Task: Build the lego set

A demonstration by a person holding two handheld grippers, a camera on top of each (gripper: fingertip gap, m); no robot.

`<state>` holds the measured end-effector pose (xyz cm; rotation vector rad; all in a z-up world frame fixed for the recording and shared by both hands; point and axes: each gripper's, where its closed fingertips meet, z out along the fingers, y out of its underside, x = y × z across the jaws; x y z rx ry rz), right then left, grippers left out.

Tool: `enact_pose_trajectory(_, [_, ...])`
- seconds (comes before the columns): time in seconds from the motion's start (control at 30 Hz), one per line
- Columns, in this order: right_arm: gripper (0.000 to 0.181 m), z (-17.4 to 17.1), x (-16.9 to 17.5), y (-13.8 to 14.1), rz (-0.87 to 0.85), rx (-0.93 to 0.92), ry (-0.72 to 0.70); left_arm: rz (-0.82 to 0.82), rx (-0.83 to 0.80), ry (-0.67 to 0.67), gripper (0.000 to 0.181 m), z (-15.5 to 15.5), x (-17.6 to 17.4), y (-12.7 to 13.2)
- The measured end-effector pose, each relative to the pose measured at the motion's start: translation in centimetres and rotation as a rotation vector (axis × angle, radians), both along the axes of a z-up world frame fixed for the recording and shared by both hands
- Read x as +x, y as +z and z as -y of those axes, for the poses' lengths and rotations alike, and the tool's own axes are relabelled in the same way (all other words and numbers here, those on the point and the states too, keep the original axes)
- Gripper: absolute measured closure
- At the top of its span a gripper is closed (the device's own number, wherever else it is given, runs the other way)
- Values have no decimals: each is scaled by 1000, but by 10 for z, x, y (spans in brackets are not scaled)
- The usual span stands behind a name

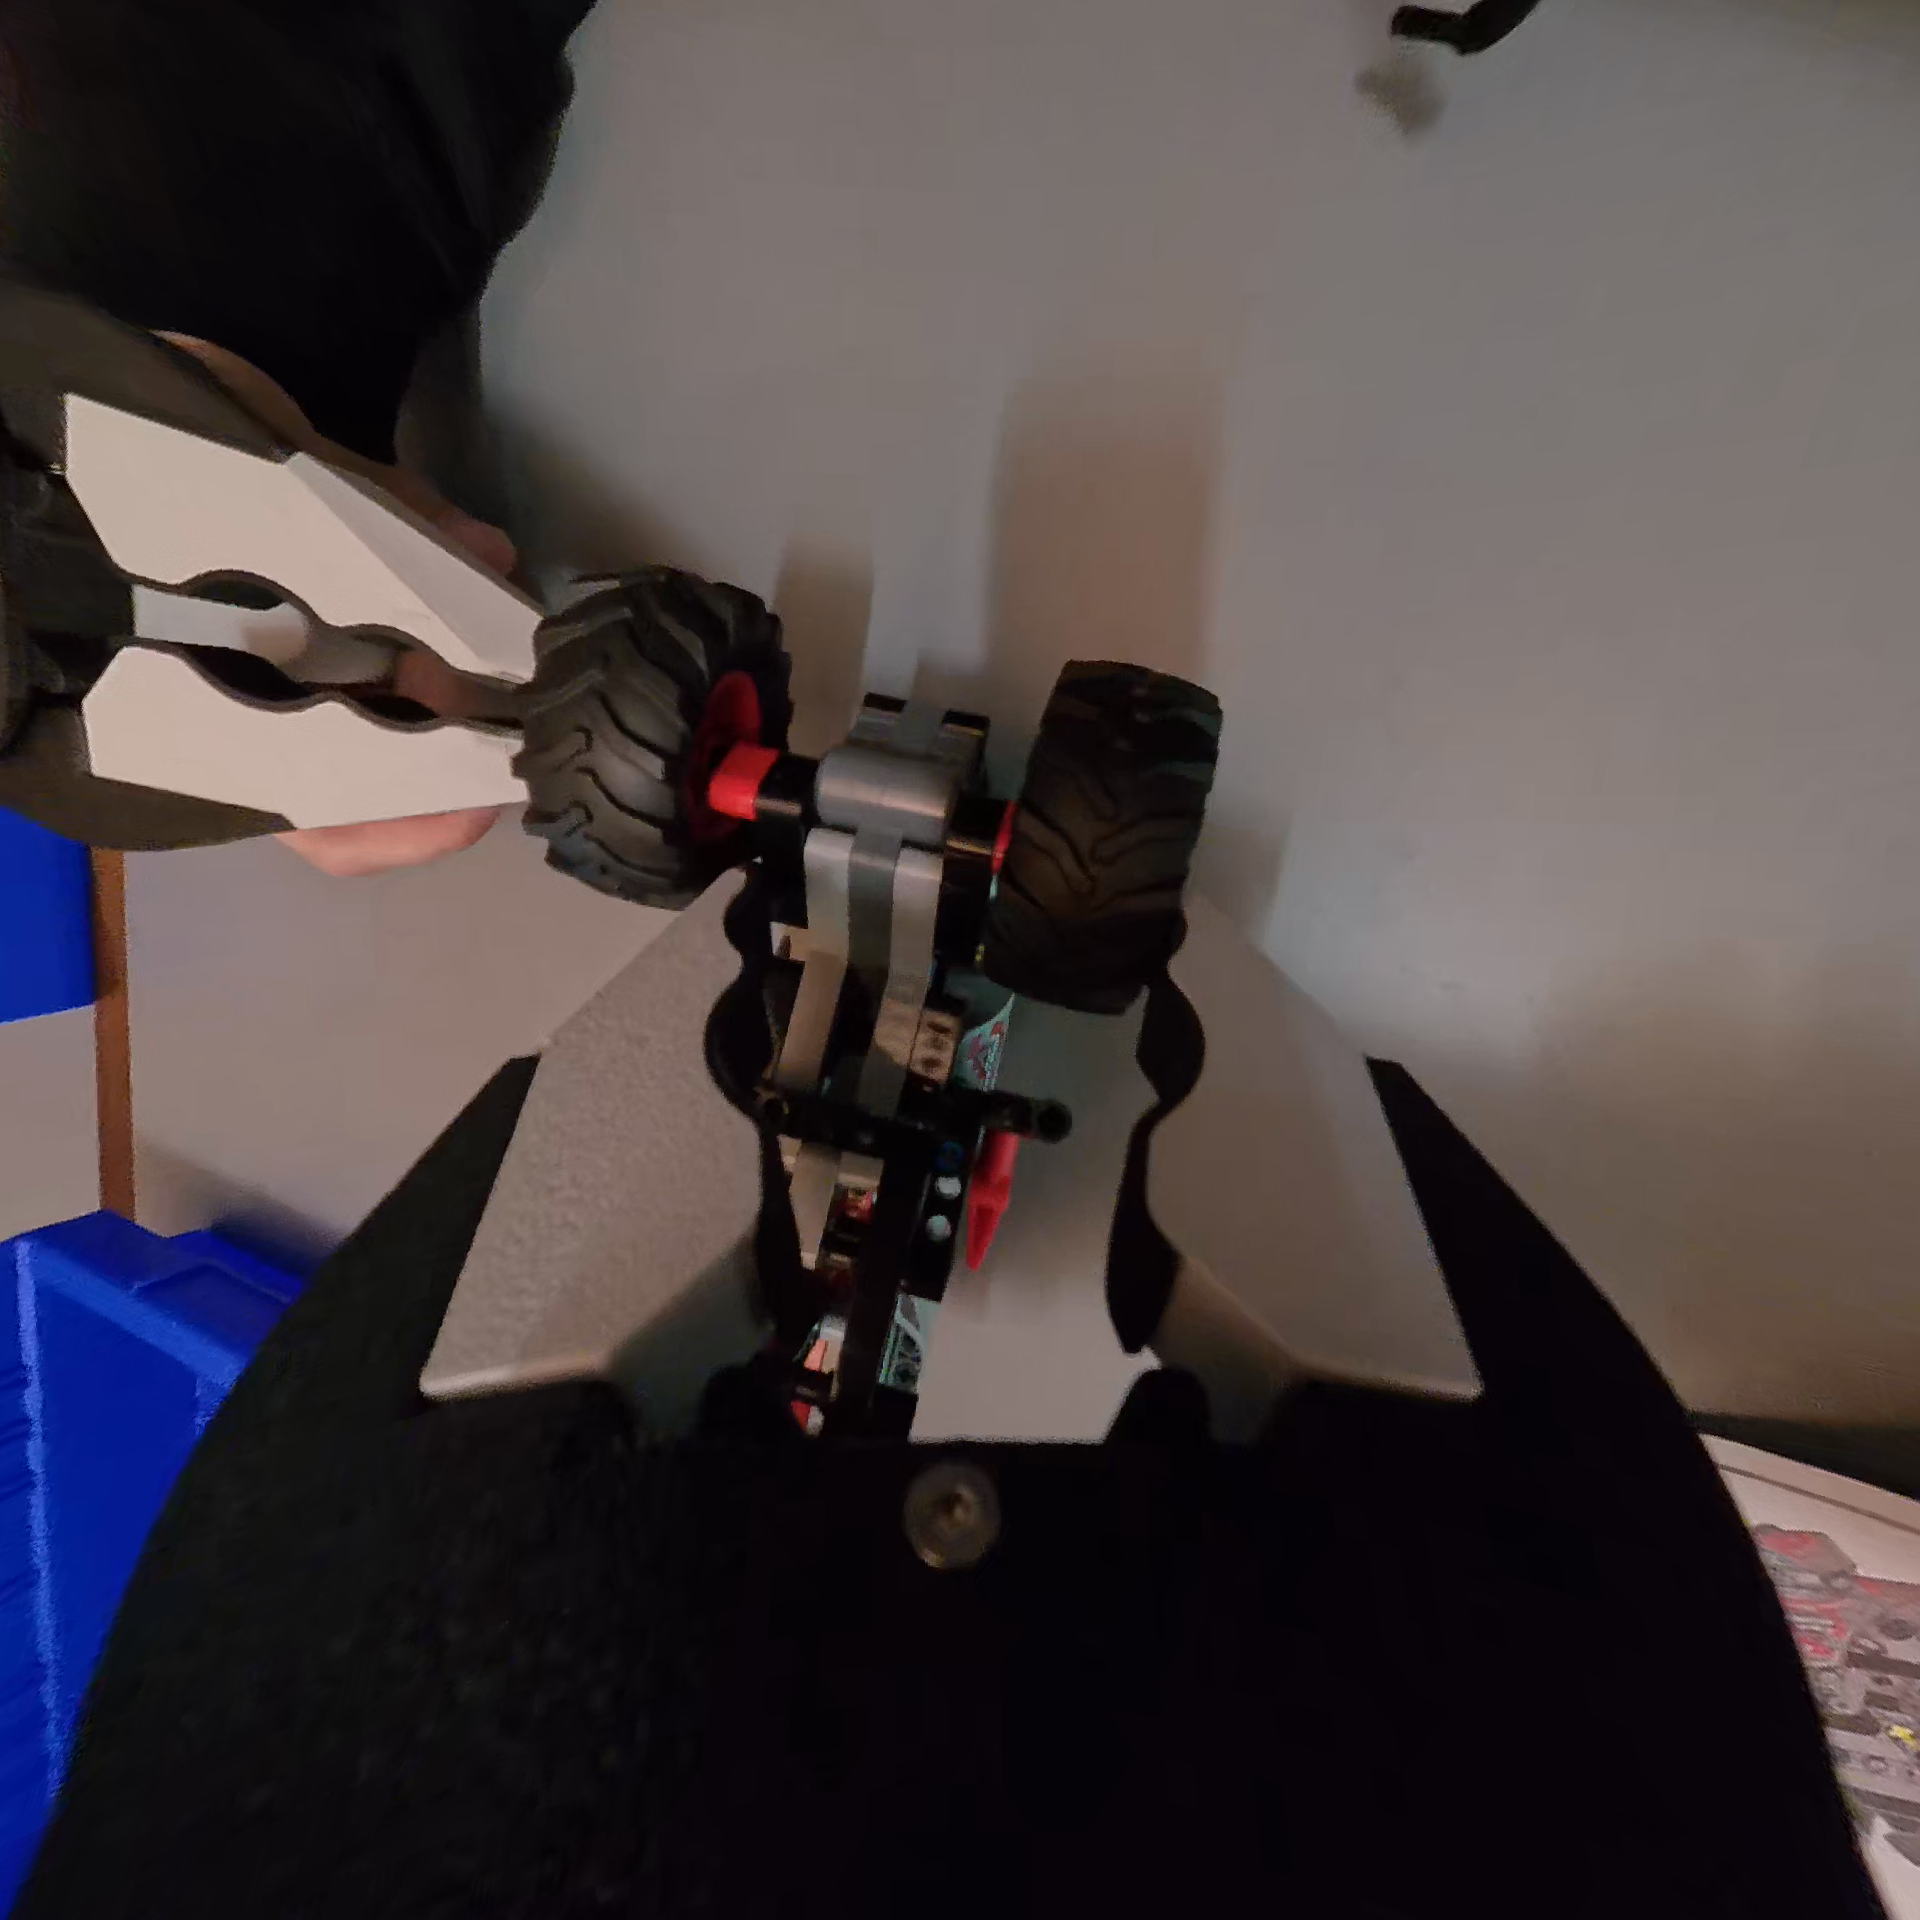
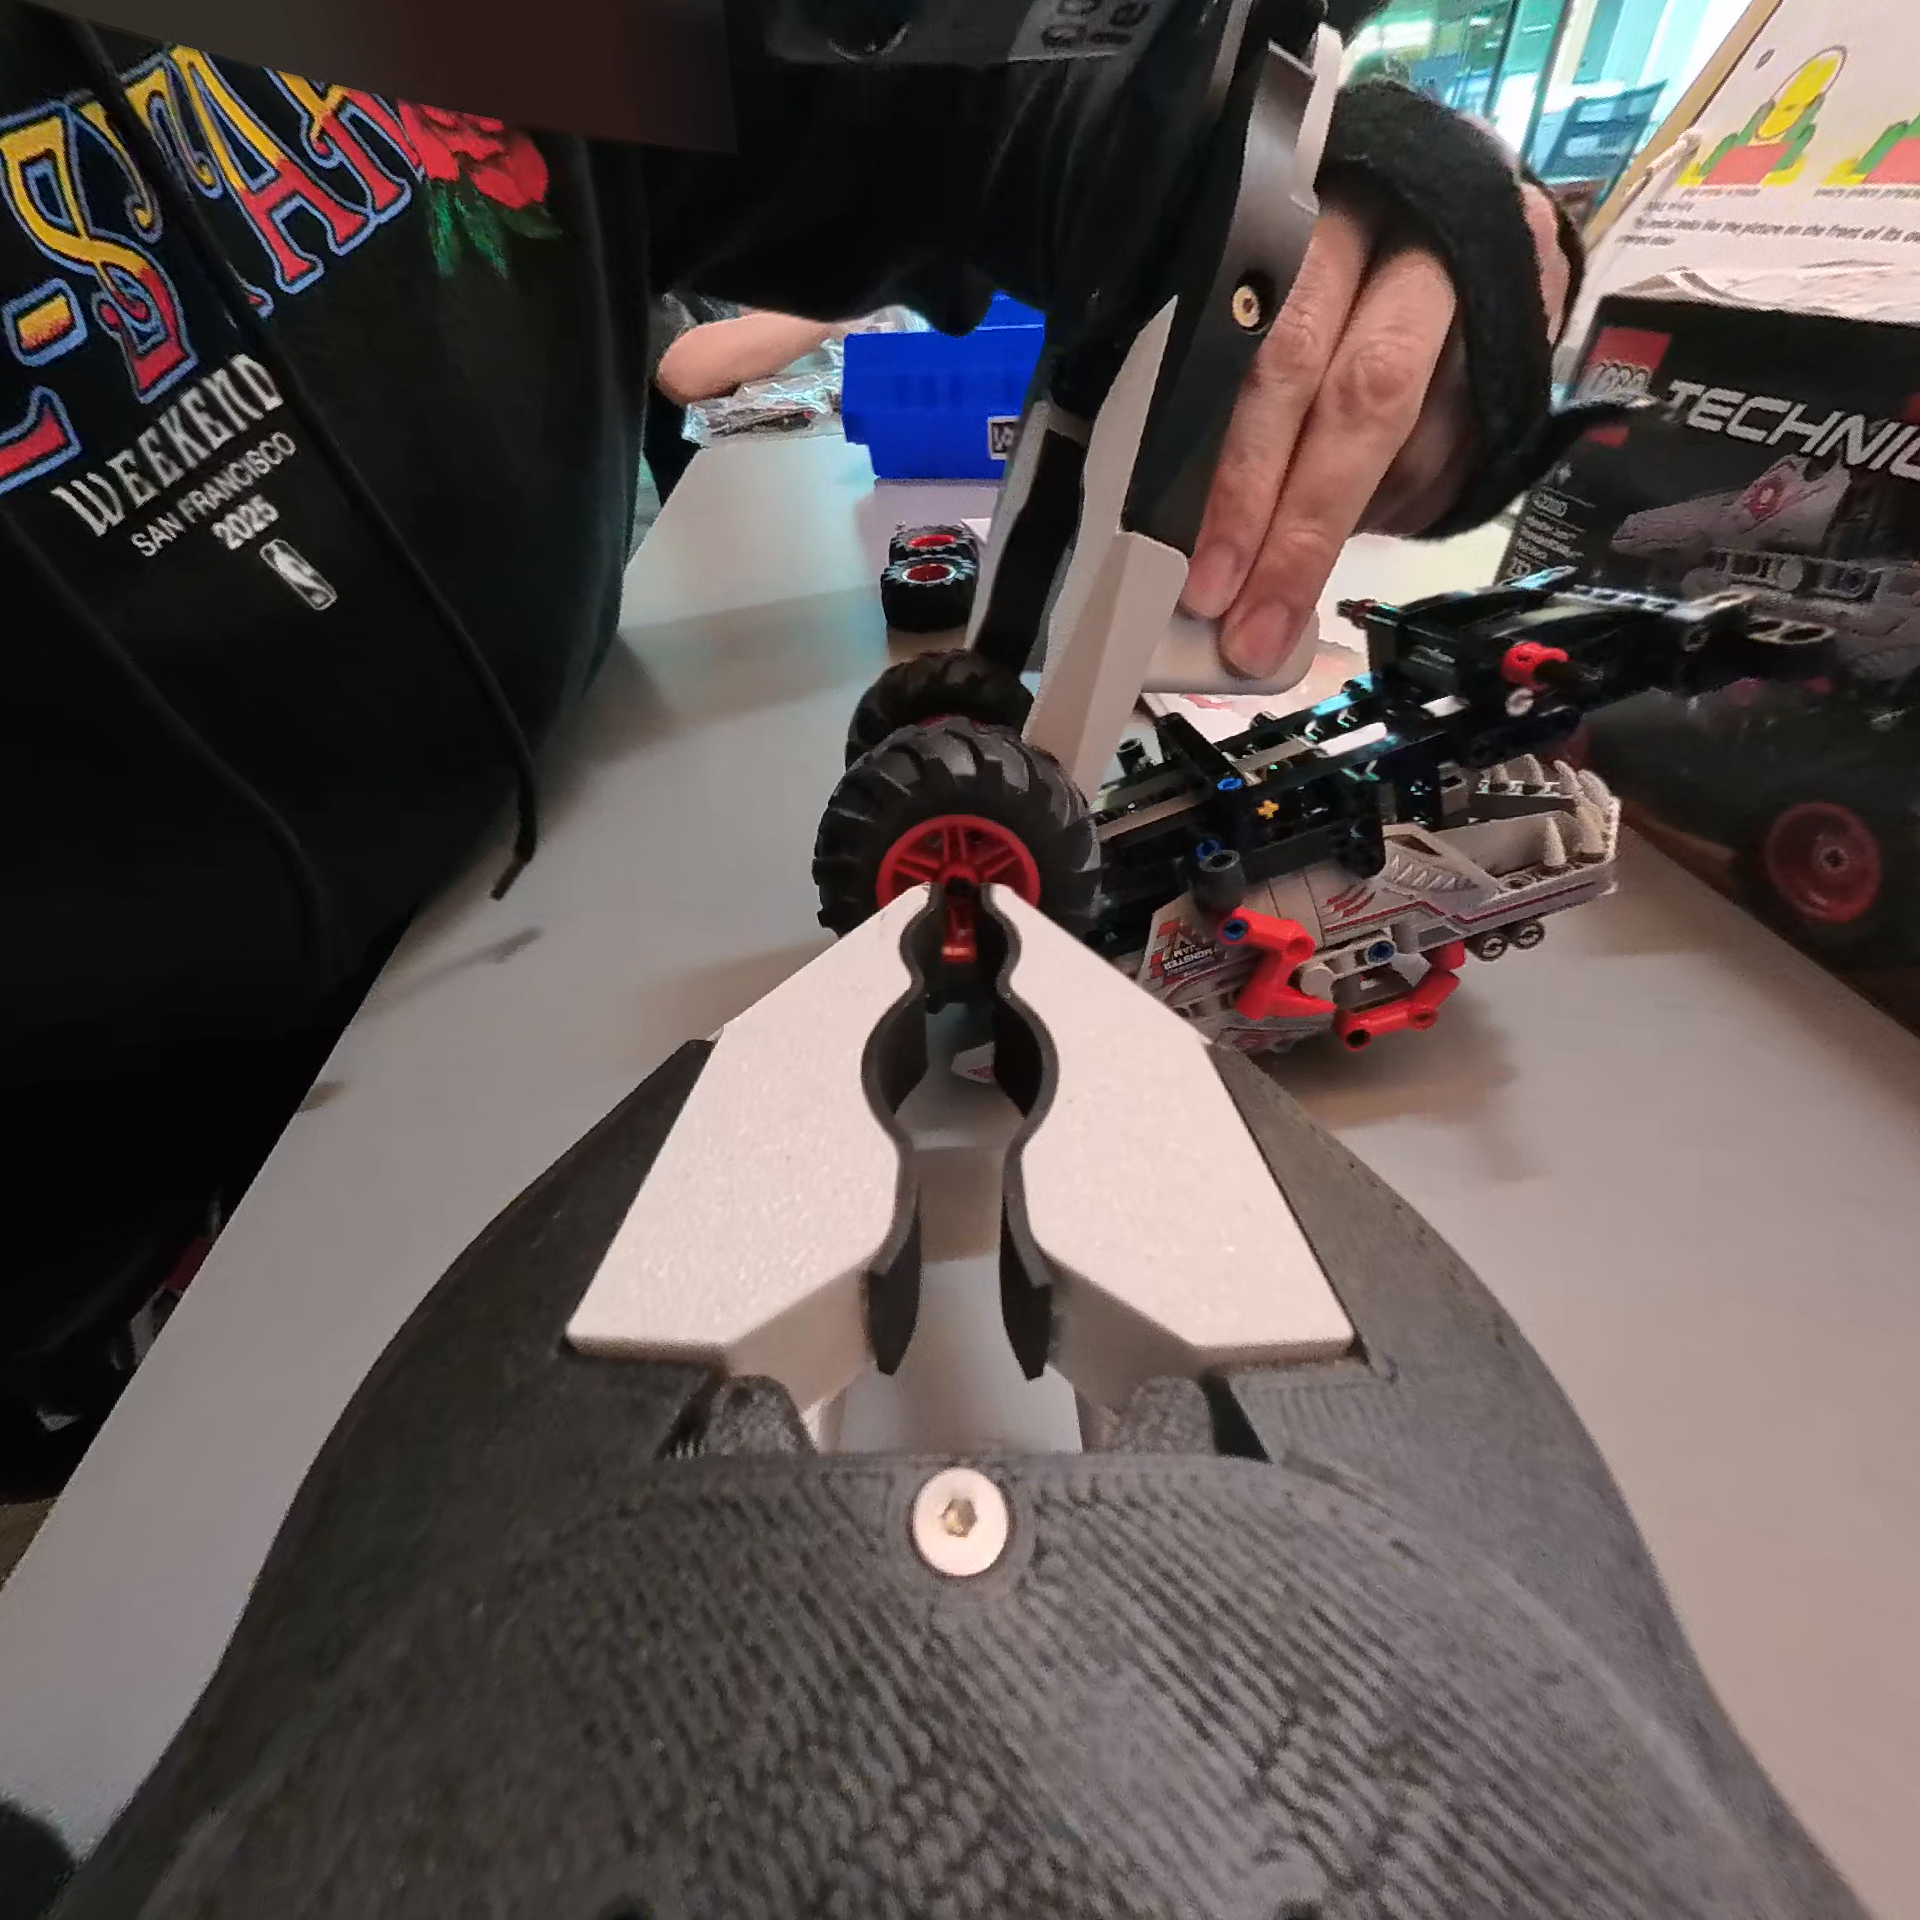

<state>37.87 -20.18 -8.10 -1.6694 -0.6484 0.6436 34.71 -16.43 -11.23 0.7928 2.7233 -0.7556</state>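
Note:
A Lego truck model of black beams and grey, toothed panels lies on the grey table. My left gripper comes from above, shut on its chassis, and it also shows in the right wrist view. Two black tyres with red hubs sit on one axle: a near wheel and a far wheel. My right gripper is nearly shut, its tips against the near wheel's hub. A small red pin sits between the tips.
Two loose wheels lie farther back on the table. A blue bin stands behind them. The set's box stands at the right. An instruction booklet lies nearby. A person in a black sweatshirt is at the table edge.

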Motion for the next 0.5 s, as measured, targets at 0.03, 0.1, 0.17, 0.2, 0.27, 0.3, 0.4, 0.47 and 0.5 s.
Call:
enact_pose_trajectory(0.03, [173,-1,4,0,5,6,-20,-6,7,13,112,1,1,0])
enact_pose_trajectory(0.1, [160,1,9,5,11,42,-61,-14,17,45,111,2,2,0])
enact_pose_trajectory(0.17, [136,3,16,12,-15,80,-100,-8,25,70,111,2,2,0])
enact_pose_trajectory(0.2, [128,4,17,16,-36,88,-110,-5,30,84,109,2,0,0])
enact_pose_trajectory(0.27, [117,2,16,21,-46,118,-141,13,48,104,103,0,-4,-1])
enact_pose_trajectory(0.3, [113,1,13,21,-45,122,-148,25,58,115,101,-2,-7,-1])
enact_pose_trajectory(0.4, [109,-8,5,12,-28,77,-179,18,68,200,96,-9,-18,5])
enact_pose_trajectory(0.47, [102,-15,-4,15,-38,76,-201,-23,37,311,96,-14,-25,13])
enact_pose_trajectory(0.5, [102,-17,-9,19,-43,79,-214,-49,4,401,96,-17,-26,18])
